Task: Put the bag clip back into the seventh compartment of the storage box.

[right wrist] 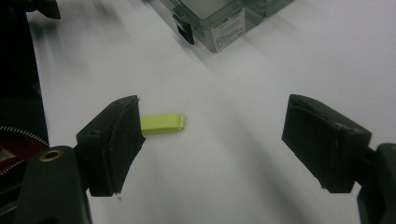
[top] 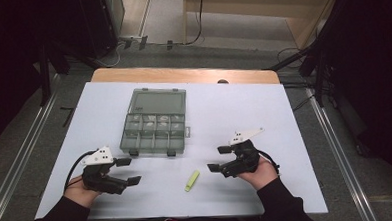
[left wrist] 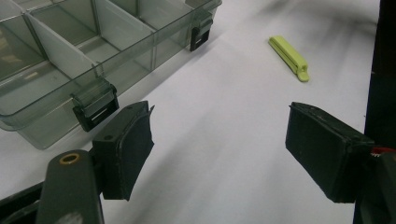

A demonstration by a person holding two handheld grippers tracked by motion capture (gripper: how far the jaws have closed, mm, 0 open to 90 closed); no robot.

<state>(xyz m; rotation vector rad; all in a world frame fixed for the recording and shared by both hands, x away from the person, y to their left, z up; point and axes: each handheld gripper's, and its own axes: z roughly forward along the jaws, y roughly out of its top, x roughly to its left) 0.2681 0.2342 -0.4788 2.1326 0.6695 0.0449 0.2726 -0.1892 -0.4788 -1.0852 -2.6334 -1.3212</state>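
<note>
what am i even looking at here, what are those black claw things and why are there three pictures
The black claws are hand-held grippers, not a robot: a person sits at the table and holds one in each hand. The high view looks down from above, with the left gripper and the right gripper coming in from the bottom. The other two pictures come from small cameras riding on each gripper, looking out along its two black jaws.

On the white table lies a clear compartment box with its lid open, and a small green clip nearer the person, between the two grippers. Both grippers are open and hold nothing; the clip lies untouched.
</note>
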